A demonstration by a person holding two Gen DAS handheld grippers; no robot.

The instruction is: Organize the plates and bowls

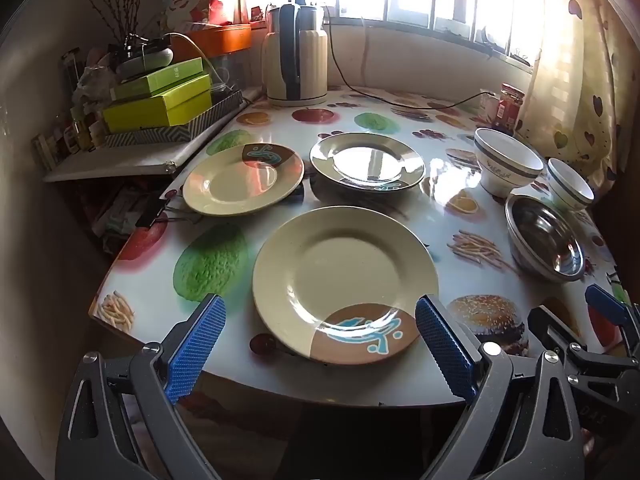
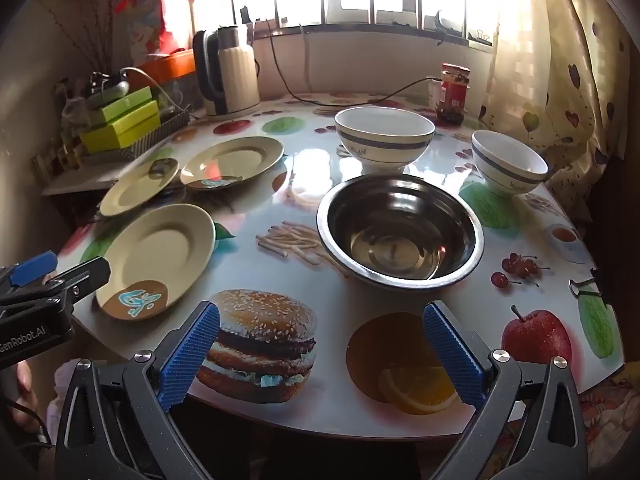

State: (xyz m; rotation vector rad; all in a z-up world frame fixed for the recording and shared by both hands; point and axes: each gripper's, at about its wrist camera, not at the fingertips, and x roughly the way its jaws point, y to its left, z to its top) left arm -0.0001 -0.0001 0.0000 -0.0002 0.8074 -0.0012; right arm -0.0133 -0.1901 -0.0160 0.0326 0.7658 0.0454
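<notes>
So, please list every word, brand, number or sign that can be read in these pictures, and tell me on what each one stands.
"GenRobot.AI": white letters on the black body of the left gripper, as the right wrist view shows it; the first letter sits at the picture's edge.
"DAS": faint raised letters on the black frame of the left gripper's own arm, bottom right in the left wrist view; possibly only part of a word.
Red jar: label too blurred to read.
Green boxes: small mark, too small to read.
</notes>
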